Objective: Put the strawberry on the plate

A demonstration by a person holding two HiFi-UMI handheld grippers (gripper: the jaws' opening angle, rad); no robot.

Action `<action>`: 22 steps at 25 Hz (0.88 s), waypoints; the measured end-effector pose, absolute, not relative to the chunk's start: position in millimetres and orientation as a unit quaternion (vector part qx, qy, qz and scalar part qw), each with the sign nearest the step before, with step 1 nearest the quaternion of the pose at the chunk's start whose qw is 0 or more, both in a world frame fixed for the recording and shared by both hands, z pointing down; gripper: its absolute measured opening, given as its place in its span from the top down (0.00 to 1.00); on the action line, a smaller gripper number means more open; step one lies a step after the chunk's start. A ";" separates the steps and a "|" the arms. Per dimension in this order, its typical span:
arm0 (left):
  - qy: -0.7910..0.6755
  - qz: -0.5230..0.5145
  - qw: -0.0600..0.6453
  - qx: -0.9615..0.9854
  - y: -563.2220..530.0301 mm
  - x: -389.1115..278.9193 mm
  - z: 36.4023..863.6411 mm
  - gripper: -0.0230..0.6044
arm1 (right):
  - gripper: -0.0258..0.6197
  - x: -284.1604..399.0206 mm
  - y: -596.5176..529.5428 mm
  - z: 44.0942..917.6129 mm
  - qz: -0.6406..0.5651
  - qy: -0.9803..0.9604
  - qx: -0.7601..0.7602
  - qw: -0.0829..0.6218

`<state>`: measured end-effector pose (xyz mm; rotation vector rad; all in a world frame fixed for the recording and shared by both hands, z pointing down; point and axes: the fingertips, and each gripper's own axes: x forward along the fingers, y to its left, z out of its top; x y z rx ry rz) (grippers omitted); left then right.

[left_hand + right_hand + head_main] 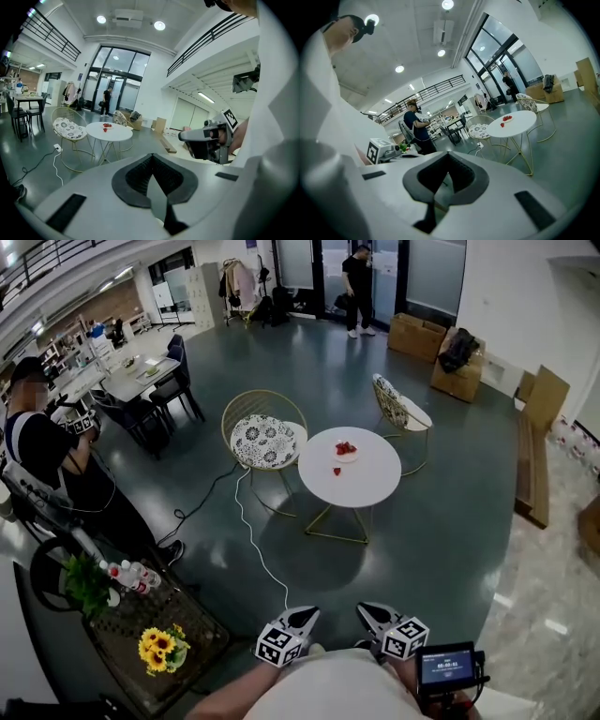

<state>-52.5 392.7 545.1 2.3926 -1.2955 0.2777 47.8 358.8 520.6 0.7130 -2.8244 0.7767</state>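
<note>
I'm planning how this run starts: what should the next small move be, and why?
Probably a step forward toward the white table. The loose strawberry lies on it beside the plate, well out of reach from here, while the left gripper and right gripper are both shut and empty, held close to the body.

Both grippers held low, closed, nothing in them.
I read the left gripper (302, 615) and right gripper (369, 612) side by side just ahead of the torso (337, 690) at the bottom of the head view. Their tips point forward, angle slightly toward each other and stay apart. In each gripper's own view the pads meet at the tips with nothing between them. The left gripper view shows the right hand (234, 135) wrapped round the right gripper's handle, roughly level beside the body.
</note>
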 end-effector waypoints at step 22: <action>-0.486 0.092 0.220 0.841 404.1 -87.2 539.7 0.95 | 0.95 20.7 362.8 514.5 0.260 -0.935 0.224 0.086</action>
